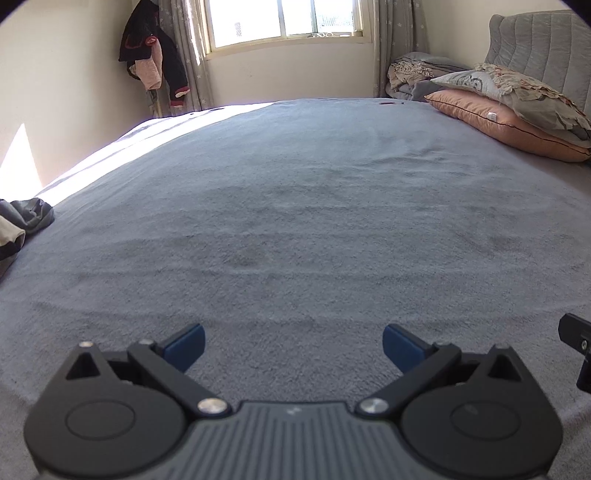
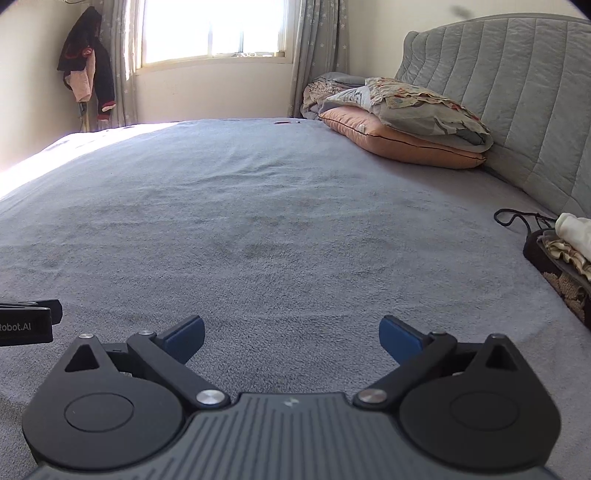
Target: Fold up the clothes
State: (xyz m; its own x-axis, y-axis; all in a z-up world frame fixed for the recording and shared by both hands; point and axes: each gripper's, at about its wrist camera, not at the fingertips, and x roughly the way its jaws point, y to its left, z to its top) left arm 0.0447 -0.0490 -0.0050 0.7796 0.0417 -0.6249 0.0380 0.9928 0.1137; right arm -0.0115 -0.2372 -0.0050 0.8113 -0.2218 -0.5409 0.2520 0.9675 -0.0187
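My left gripper (image 1: 293,345) hangs open over the grey bedspread (image 1: 295,221), with nothing between its blue pads (image 1: 186,345). A crumpled pile of grey and cream clothes (image 1: 22,221) lies at the bed's left edge, well to the left of it. My right gripper (image 2: 291,338) is open too, low over the same bedspread (image 2: 258,221), its jaws spread wide and empty. A stack of folded clothes (image 2: 565,251), cream on top, sits at the right edge beside the headboard. Each gripper shows at the edge of the other's view.
Stacked pillows (image 2: 406,125) and bedding lie at the far right against a padded grey headboard (image 2: 517,92). A window (image 1: 280,22) with curtains is behind the bed. A dark jacket (image 1: 151,55) hangs in the far left corner. A black cord (image 2: 517,218) lies near the folded stack.
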